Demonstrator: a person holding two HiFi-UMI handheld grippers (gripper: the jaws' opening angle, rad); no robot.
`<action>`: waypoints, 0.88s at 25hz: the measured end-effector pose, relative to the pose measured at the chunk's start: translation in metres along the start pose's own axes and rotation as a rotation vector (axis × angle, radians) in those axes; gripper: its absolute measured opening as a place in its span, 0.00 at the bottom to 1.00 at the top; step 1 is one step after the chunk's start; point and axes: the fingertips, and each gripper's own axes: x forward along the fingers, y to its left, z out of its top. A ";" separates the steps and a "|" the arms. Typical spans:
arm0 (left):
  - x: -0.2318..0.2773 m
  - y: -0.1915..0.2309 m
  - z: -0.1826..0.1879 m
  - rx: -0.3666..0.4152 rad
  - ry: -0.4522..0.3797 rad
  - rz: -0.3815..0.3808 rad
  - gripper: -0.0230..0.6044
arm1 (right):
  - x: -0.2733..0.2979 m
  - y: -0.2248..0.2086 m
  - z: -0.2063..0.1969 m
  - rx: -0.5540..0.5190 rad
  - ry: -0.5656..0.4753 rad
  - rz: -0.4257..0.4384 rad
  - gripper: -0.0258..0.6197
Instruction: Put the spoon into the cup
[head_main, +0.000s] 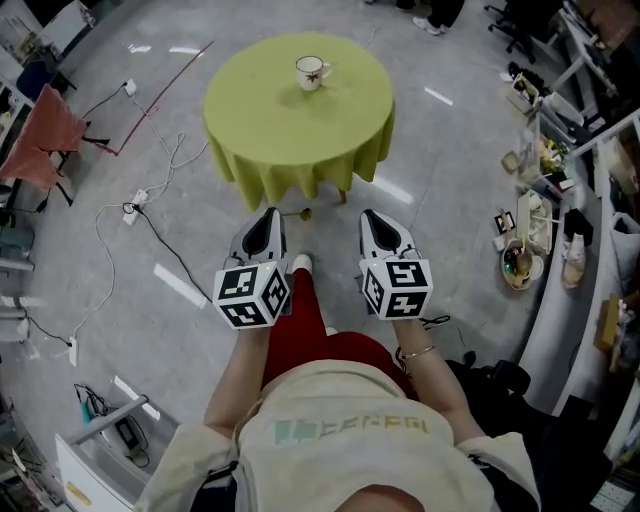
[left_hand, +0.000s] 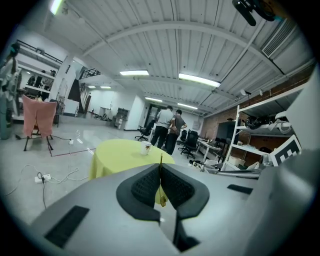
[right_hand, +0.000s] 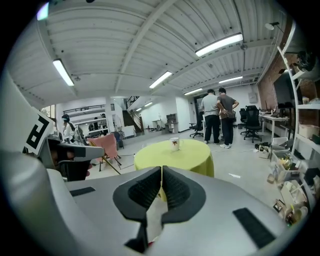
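A white cup (head_main: 312, 72) with a floral print stands on a round table (head_main: 290, 135) draped in yellow-green cloth, a few steps ahead of me. My left gripper (head_main: 270, 215) is shut on a thin gold spoon (left_hand: 161, 159). The handle pokes up above the jaws and the bowl hangs below them. In the head view the spoon's end (head_main: 303, 212) shows just right of that gripper. My right gripper (head_main: 371, 216) is shut with nothing in it. Both grippers are held level at waist height, short of the table. The cup (left_hand: 146, 147) also shows in the right gripper view (right_hand: 174, 143).
Cables and power strips (head_main: 135, 205) trail over the grey floor at left, near a rack with pink cloth (head_main: 40, 135). Cluttered shelves and bins (head_main: 540, 220) line the right side. Two people (right_hand: 219, 117) stand beyond the table by office chairs.
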 end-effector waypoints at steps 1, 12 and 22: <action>0.006 0.004 0.002 -0.003 0.002 0.000 0.08 | 0.007 0.000 0.002 -0.001 0.002 0.001 0.10; 0.069 0.047 0.035 -0.016 0.014 -0.009 0.08 | 0.089 -0.003 0.030 0.011 0.025 0.000 0.10; 0.127 0.096 0.064 -0.063 0.024 -0.018 0.08 | 0.164 0.002 0.056 0.014 0.047 -0.005 0.10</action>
